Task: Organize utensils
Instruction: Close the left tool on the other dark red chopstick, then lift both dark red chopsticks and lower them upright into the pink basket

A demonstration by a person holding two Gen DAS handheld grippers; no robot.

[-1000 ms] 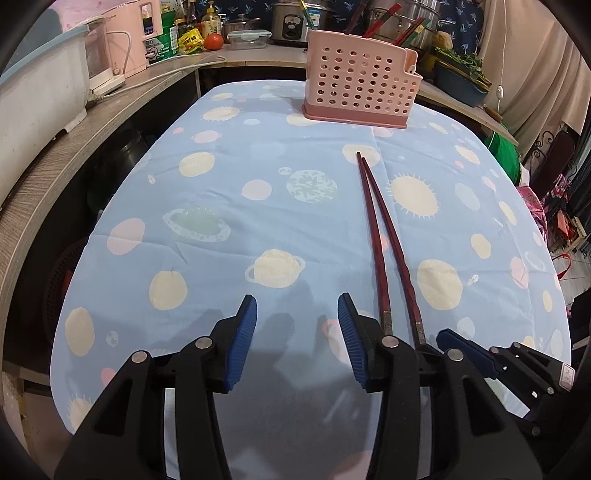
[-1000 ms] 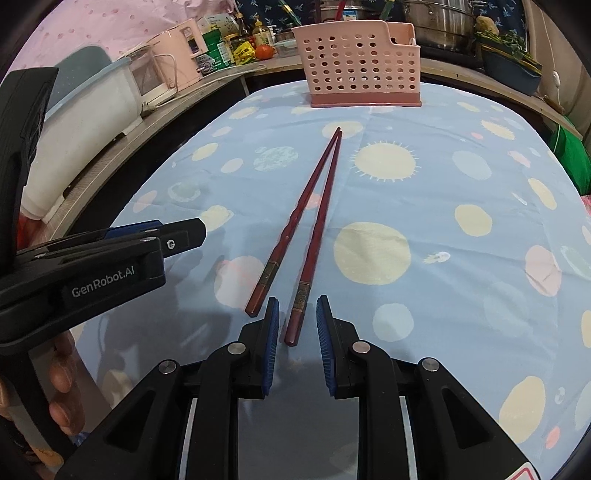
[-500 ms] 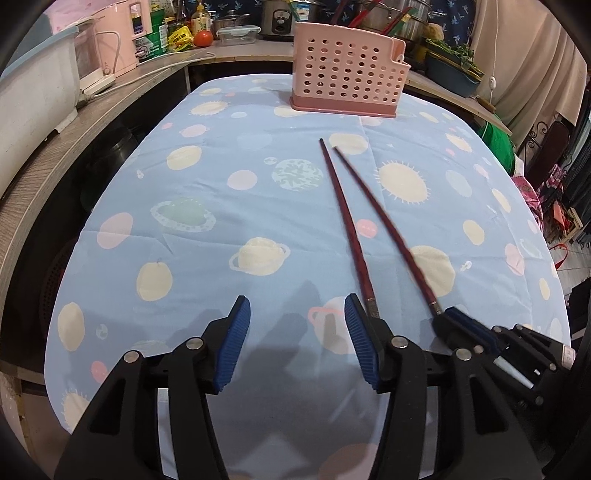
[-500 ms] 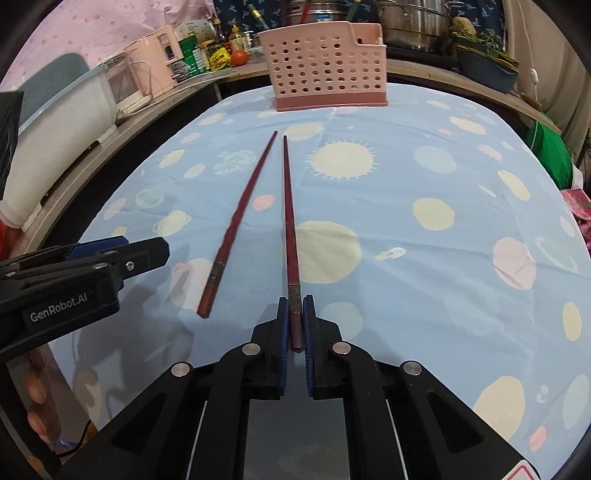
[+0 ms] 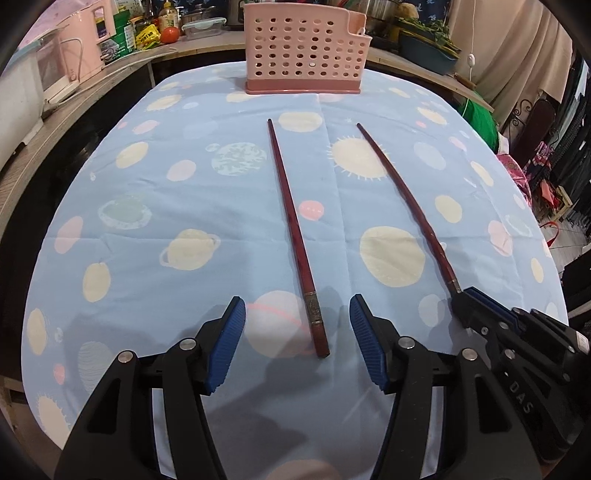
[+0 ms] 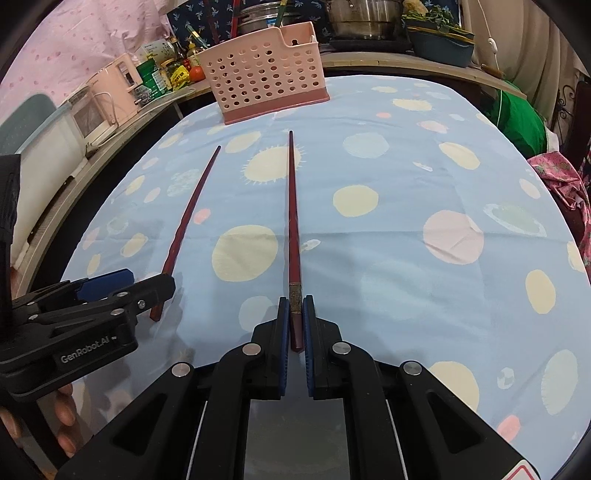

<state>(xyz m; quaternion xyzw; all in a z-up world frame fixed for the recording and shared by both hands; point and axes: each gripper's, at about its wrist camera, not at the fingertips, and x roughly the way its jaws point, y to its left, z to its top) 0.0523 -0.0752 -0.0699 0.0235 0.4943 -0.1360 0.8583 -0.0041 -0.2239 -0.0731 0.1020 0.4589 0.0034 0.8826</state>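
Two dark red chopsticks lie on the blue planet-print tablecloth point(image 5: 184, 177). My right gripper point(image 6: 295, 314) is shut on the thick end of one chopstick point(image 6: 293, 206), which points toward the pink perforated utensil basket point(image 6: 266, 85). That chopstick also shows in the left wrist view point(image 5: 406, 199), with the right gripper point(image 5: 476, 306) at its end. My left gripper point(image 5: 297, 339) is open, its jaws on either side of the thick end of the other chopstick point(image 5: 291, 221), not touching it. The basket point(image 5: 306, 48) stands at the table's far edge.
A wooden counter point(image 5: 74, 99) runs behind and left of the table, with a pink appliance point(image 5: 85, 48), bottles and a tomato point(image 5: 170, 34). Pots and a dark planter point(image 6: 439, 44) stand behind the basket. A green bag point(image 6: 517, 122) sits at the right.
My right gripper has closed on one chopstick and swung it away from the other. My left gripper has moved right, so the other chopstick's end now lies between its open jaws.
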